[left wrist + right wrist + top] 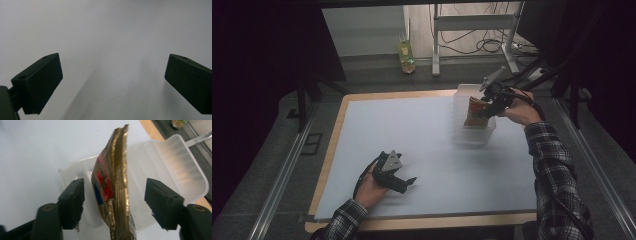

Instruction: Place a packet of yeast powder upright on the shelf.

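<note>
A gold foil packet [113, 185] with red and blue print stands on edge inside a clear plastic container [175, 162]. My right gripper [113, 202] is open, one jaw on each side of the packet with gaps between them. In the high view the right gripper [492, 100] hovers at the packet [474, 111] in the container [472, 131] at the far right of the white mat. My left gripper [404, 181] rests open near the mat's front left, held by a hand. The left gripper view has its jaws wide apart [112, 80] over bare white mat.
A white mat [422, 145] covers a wooden table [337, 130]. Beyond the table's far edge stand a yellow bottle [406, 55] on the floor, a metal frame [472, 25] and cables. Dark rails run along both sides.
</note>
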Demonstrator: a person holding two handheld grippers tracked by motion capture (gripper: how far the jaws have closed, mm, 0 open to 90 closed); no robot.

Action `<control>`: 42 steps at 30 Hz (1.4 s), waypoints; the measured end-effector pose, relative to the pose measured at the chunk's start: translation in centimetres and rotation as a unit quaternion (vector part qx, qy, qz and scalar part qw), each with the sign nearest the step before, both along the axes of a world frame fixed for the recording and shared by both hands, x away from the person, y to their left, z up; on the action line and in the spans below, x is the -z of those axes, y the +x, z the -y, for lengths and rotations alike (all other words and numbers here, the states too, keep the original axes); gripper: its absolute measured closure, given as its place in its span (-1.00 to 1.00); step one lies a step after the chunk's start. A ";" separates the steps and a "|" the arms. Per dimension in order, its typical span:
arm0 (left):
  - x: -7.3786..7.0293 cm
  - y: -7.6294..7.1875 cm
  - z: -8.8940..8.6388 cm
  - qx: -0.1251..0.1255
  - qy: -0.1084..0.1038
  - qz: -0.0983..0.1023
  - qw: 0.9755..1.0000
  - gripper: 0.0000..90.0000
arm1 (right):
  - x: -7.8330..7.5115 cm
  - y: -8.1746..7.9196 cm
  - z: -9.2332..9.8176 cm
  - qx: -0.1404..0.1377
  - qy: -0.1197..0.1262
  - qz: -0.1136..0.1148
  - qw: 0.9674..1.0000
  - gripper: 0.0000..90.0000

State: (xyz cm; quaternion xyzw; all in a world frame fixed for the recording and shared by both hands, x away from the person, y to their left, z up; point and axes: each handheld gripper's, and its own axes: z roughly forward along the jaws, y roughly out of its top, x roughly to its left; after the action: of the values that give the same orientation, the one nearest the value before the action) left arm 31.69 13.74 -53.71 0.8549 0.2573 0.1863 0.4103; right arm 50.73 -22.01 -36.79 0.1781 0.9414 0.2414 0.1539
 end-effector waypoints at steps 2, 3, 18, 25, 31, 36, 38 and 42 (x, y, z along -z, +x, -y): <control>0.0 0.0 0.0 0.000 -0.001 -0.001 1.000 -0.97 | -0.1 0.0 0.1 0.001 0.010 0.000 1.000 -0.44; 0.0 0.0 -0.1 0.000 -0.001 -0.001 1.000 -0.97 | -0.2 -0.1 0.0 0.001 0.017 0.003 1.000 -0.50; 0.0 0.0 0.0 -0.002 0.001 -0.001 1.000 -0.97 | -1.6 -1.3 0.0 0.004 0.086 0.016 0.996 -0.71; 0.0 0.0 0.0 -0.001 -0.004 -0.003 1.000 -0.98 | -2.5 -2.1 0.2 0.017 0.114 0.025 0.993 -0.72; -0.1 0.0 -0.1 0.005 -0.012 -0.006 1.000 -0.98 | -2.6 -2.6 0.3 0.036 0.128 0.017 0.991 -0.74; -0.1 0.0 -0.1 0.004 -0.013 -0.006 1.000 -0.98 | -2.6 -3.3 0.2 0.029 0.139 0.017 0.990 -0.75; -0.1 0.0 -0.1 0.003 -0.013 -0.006 1.000 -0.98 | -2.5 -3.6 0.2 0.031 0.140 0.017 0.990 -0.75; -0.1 0.0 -0.1 0.003 -0.011 -0.004 1.000 -0.98 | -2.4 -4.1 0.2 0.029 0.150 0.016 0.988 -0.77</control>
State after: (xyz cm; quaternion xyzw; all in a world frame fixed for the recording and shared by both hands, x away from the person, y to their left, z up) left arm 31.71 13.84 -53.60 0.8520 0.2587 0.1785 0.4188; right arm 46.64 -22.18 -34.39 0.2222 0.8864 0.3786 0.1469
